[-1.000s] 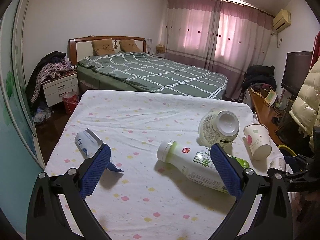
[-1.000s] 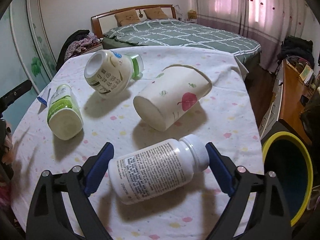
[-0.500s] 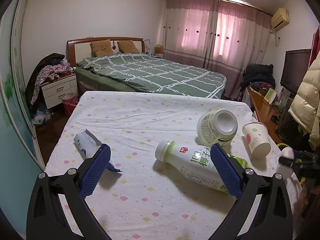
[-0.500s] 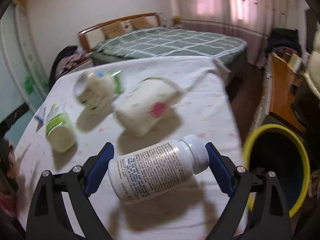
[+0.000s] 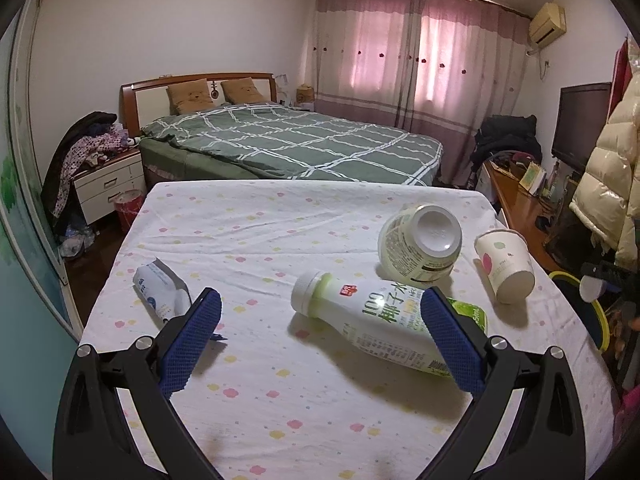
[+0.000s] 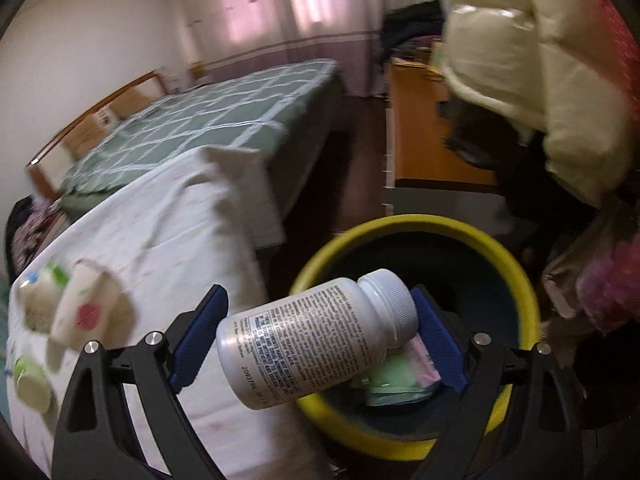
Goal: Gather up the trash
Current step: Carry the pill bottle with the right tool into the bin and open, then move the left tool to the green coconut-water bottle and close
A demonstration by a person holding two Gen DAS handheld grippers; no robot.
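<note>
My right gripper is clamped on a white pill bottle, one blue pad at its base and the other at its cap, and holds it lying crosswise above the near rim of the yellow bin. Inside the bin I see pale green and pink packaging at the bottom. The bin stands on the floor just beside the corner of the bench, which carries a flowered white cloth. My left gripper is spread wide and grasps nothing, hovering over the bench. Relative to that gripper, a drink bottle lies on its side just ahead, partly behind the right pad; a wide jar lies beyond the bottle; a paper cup lies on its side further right, near the bench edge; and a crumpled white wrapper lies beside the left pad.
</note>
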